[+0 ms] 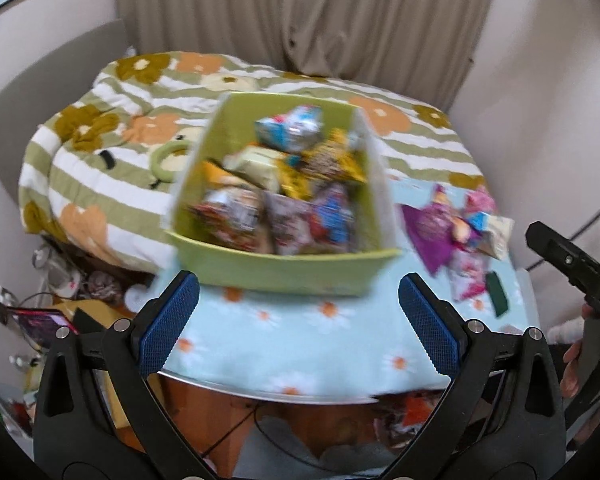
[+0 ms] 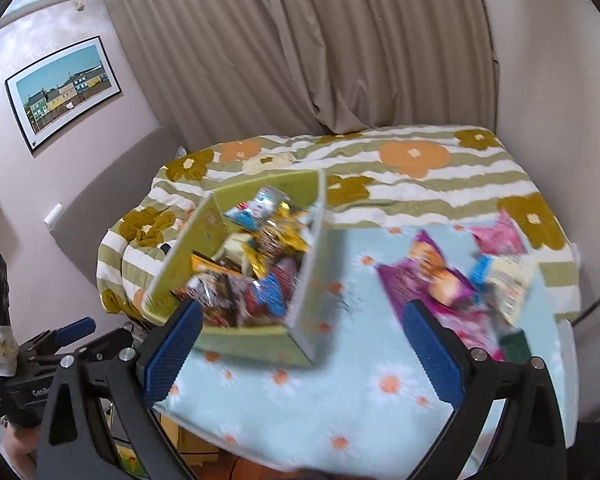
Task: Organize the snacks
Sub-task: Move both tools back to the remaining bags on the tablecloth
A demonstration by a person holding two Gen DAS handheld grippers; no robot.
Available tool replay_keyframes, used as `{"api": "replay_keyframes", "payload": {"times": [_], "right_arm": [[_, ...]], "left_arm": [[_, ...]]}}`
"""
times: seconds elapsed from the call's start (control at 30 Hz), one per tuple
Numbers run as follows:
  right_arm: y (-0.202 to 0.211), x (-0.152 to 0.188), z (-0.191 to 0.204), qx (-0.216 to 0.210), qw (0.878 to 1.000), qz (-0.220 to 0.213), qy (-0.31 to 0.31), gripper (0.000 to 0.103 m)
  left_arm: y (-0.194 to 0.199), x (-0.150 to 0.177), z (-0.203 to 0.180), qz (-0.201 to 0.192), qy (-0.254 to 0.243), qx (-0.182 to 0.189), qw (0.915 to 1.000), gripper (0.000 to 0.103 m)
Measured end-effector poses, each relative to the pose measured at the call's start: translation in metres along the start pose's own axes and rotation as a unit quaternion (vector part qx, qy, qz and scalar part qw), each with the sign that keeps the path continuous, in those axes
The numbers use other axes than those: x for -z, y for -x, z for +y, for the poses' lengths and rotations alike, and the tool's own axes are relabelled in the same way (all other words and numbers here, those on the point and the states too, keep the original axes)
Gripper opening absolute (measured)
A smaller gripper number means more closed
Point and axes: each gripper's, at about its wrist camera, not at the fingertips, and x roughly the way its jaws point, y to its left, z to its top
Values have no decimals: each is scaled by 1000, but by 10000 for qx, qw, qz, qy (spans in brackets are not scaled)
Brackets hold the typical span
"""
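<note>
A light green box (image 1: 276,270) full of mixed snack packets stands on a table with a pale blue daisy cloth (image 1: 300,344); it also shows in the right wrist view (image 2: 252,340). Several loose packets lie to its right, among them a purple one (image 1: 428,232) (image 2: 420,284) and a pink one (image 2: 498,238). My left gripper (image 1: 298,304) is open and empty, held just in front of the box. My right gripper (image 2: 300,334) is open and empty, in front of the box's right corner. Both views are blurred.
A bed with a green striped flower quilt (image 2: 380,168) lies behind the table, with curtains (image 2: 300,40) beyond. Clutter sits on the floor (image 1: 60,300) left of the table. The table's near edge (image 1: 284,394) is below my left gripper.
</note>
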Motion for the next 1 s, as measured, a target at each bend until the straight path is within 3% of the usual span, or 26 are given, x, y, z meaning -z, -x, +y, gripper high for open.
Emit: {"api": "replay_keyframes", "payload": {"times": [0.27,0.47,0.53,0.77,0.87,1.0], "right_arm": [[49,17,-90,450,9990,58,-47,100],[64,24,-155,780,9961,284,299,100],[64,26,-169,833,9950,334,438,100],[33,41,-227,806,9934,735,345,99],[17,48,-241,814,9921,874,384,99],[-8,57,-258,628,9906,1145,402,96]], "left_arm": [[-18,34,-112,226,-487,710,9960,99],[-48,55,-191,527,-1154,1433,9815,99],[-63,64,-217,691,-1498,1717,9712,99],[-129,101,-296,1627,-2593,2808,9096,99],[-152,116,-313,1870,-2753,3026,8931,99],[-182,130,-326,2196,-2890,3090,8791,99]]}}
